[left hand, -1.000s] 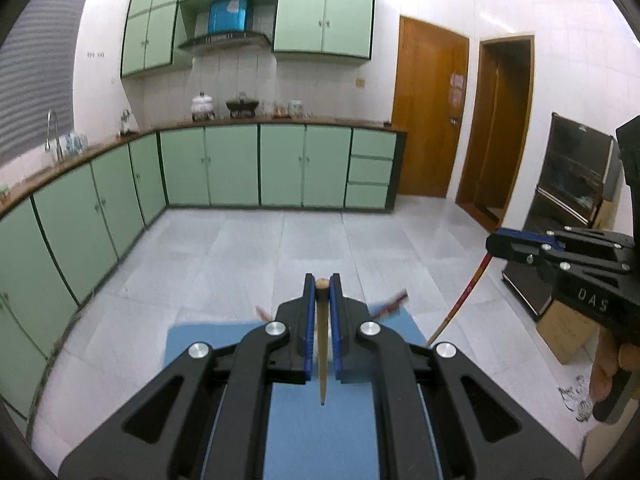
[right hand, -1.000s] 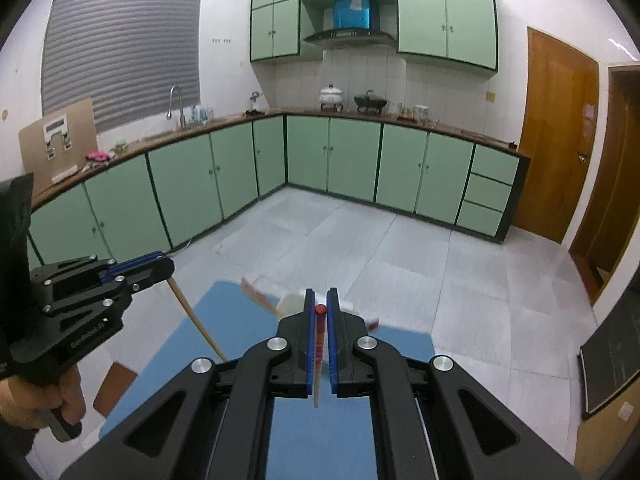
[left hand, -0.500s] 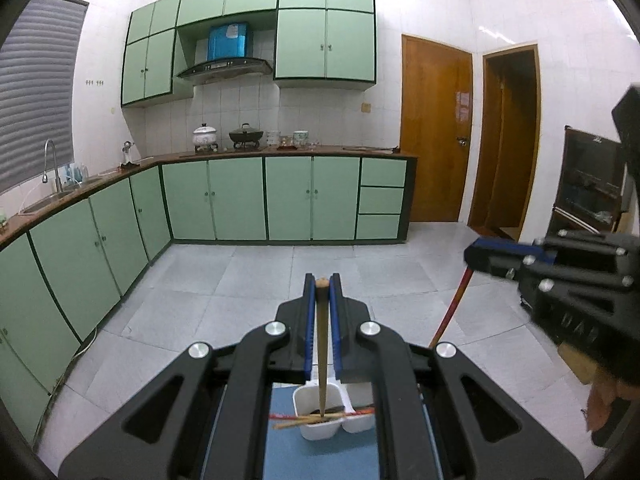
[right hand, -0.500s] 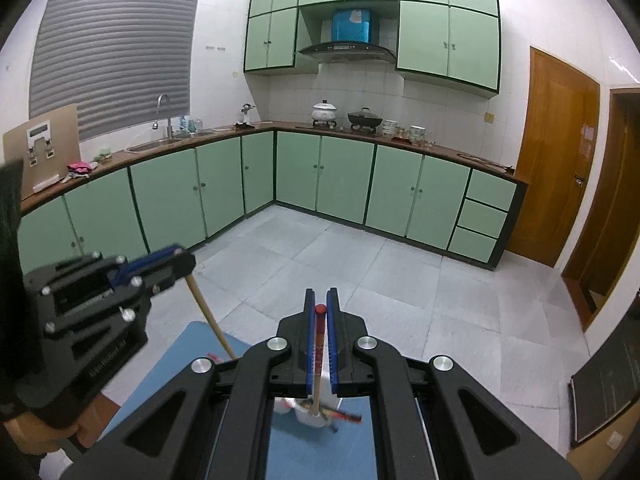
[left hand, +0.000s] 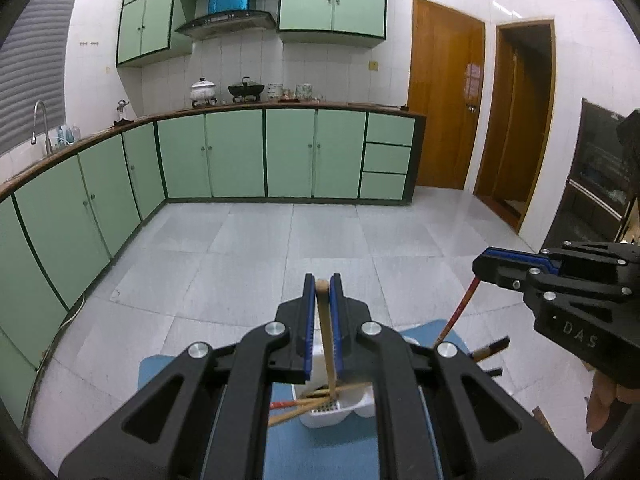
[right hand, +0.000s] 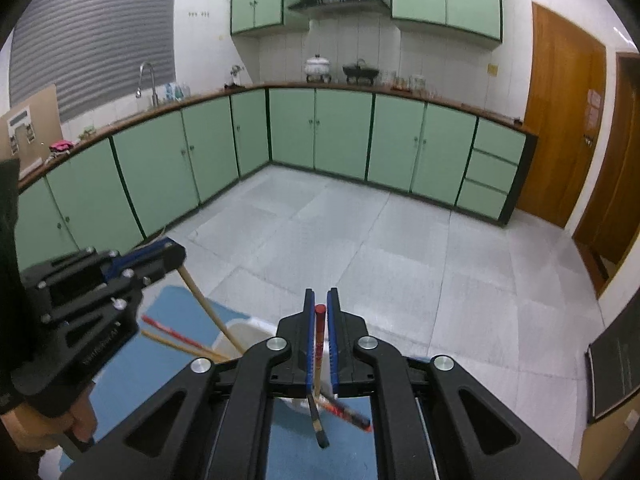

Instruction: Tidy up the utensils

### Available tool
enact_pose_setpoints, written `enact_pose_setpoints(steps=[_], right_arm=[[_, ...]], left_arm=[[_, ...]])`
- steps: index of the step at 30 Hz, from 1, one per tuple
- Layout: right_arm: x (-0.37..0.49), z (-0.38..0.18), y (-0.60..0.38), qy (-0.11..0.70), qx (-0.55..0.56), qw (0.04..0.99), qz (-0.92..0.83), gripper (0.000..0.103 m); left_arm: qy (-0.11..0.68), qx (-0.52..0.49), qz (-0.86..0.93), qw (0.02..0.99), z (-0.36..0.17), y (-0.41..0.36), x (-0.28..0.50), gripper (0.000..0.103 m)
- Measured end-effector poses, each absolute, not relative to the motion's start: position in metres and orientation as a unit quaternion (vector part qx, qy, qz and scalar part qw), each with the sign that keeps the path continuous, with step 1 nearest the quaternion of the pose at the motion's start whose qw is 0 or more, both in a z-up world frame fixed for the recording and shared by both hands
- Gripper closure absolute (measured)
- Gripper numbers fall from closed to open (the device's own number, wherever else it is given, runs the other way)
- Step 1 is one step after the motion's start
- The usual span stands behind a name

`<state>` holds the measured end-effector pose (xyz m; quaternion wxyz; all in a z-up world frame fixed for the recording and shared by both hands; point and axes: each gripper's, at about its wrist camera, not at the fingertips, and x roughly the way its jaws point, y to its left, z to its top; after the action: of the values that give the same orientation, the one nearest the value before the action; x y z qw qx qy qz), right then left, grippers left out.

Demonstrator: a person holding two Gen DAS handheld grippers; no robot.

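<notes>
My left gripper [left hand: 322, 286] is shut on a plain wooden chopstick [left hand: 327, 344] that hangs down, its lower end at the mouth of a white utensil holder [left hand: 340, 412] on a blue mat [left hand: 320, 448]. My right gripper [right hand: 321, 300] is shut on a red chopstick [right hand: 318, 344], also hanging down over the holder [right hand: 248, 330]. Several chopsticks lie across the holder [left hand: 304, 404], some sticking out sideways [right hand: 344, 412]. Each gripper shows in the other's view, the right one [left hand: 480, 268] and the left one [right hand: 176, 254].
The blue mat [right hand: 168, 308] covers a small table above a grey tiled floor [left hand: 320, 240]. Green cabinets [left hand: 240, 152] run along the back and left. Two wooden doors [left hand: 444, 104] and a dark cabinet [left hand: 600, 184] are on the right.
Both grippers have come in over the table; the white holder with its chopsticks now sits under both held chopsticks. Both stay shut.
</notes>
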<state>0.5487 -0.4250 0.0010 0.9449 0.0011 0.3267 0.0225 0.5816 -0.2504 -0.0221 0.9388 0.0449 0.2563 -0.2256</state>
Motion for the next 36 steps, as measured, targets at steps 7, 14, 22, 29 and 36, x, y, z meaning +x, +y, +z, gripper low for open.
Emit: enact_pose_setpoints(steps=[7,14,22,29,36], right_arm=[[0.537,0.009,-0.438,0.318,0.018,0.948,0.015,0.095],[0.508,0.029,-0.444,0.294,0.035,0.955,0.019,0.095],[0.430,0.042,-0.443,0.247,0.061,0.967,0.013,0.057],[0.322,0.026,-0.408,0.200,0.051,0.978,0.003,0.019],[0.233,0.018,-0.373,0.182,0.058,0.982,0.013,0.008]], left_arm=[[0.247,0.049,-0.222,0.942,-0.012,-0.240,0.574,0.093],[0.238,0.041,-0.213,0.947,0.005,-0.224,0.550,0.077],[0.233,0.029,-0.190,0.953,0.013,-0.181,0.477,0.034],[0.214,0.022,-0.168,0.962,0.018,-0.137,0.381,0.014],[0.192,0.030,-0.153,0.969,0.023,-0.107,0.281,0.007]])
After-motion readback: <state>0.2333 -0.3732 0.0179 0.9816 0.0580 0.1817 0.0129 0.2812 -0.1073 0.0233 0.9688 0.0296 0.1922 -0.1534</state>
